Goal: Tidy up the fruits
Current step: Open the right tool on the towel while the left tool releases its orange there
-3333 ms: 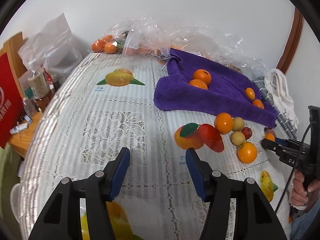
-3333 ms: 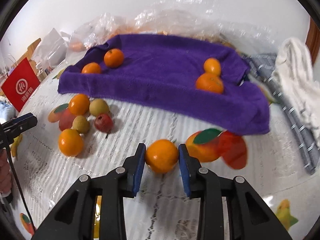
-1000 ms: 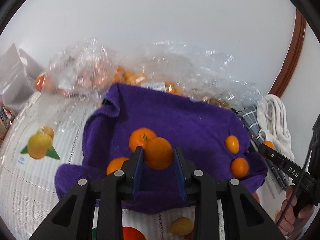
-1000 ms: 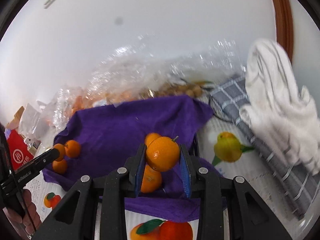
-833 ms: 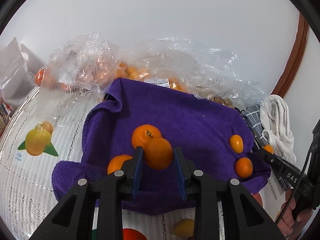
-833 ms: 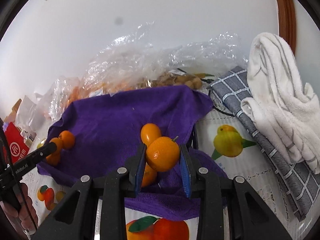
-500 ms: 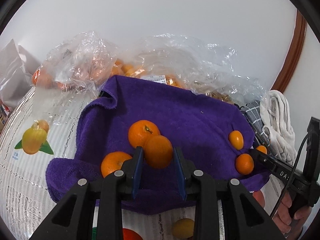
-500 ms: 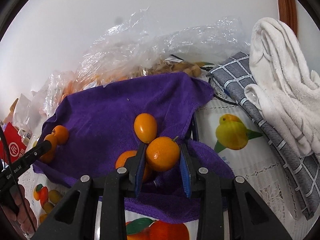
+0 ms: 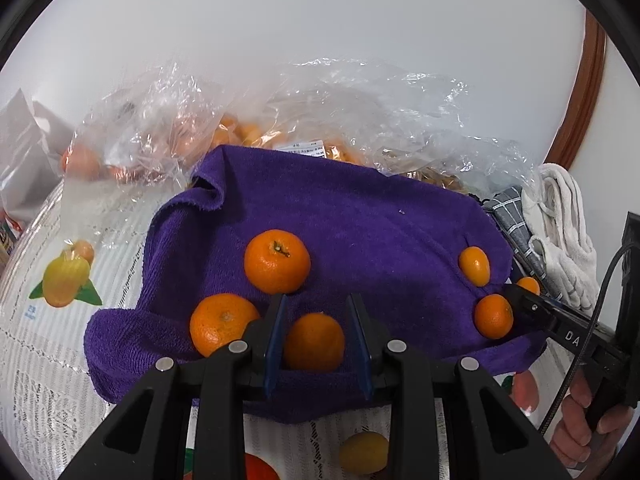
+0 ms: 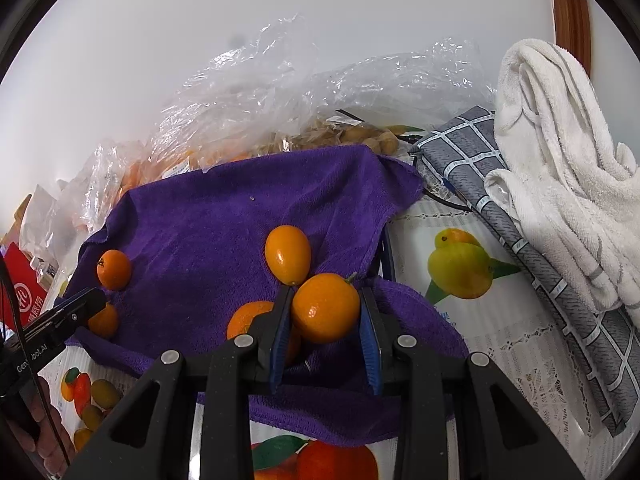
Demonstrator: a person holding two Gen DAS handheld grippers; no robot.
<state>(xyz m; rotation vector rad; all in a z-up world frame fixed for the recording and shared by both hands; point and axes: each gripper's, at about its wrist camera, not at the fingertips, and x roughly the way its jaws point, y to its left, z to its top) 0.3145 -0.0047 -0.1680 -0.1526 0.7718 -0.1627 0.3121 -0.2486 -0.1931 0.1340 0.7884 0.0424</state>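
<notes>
My left gripper (image 9: pixel 317 301) is shut on an orange (image 9: pixel 314 342), low over the front of the purple towel (image 9: pixel 360 216). Two more oranges (image 9: pixel 277 261) (image 9: pixel 224 324) lie on the towel just left of it. Two smaller ones (image 9: pixel 474 265) (image 9: pixel 493 316) rest at the towel's right end, where the right gripper's tip pokes in. My right gripper (image 10: pixel 325 292) is shut on a stemmed orange (image 10: pixel 326 308) over the towel's (image 10: pixel 192 224) right front corner. An oval orange (image 10: pixel 288 255) lies just beyond it, another (image 10: pixel 250 320) is half hidden behind its left finger.
Clear plastic bags (image 9: pixel 240 120) of fruit line the wall behind the towel. A white towel (image 10: pixel 560 152) on a grey checked cloth (image 10: pixel 520 216) lies to the right. Loose small fruits (image 9: pixel 364 452) sit on the lace tablecloth in front. A red box (image 10: pixel 24 292) stands far left.
Three seconds ago the left gripper was open and empty and the right one was around an orange on the table. Over the last second both held oranges sank closer to the towel.
</notes>
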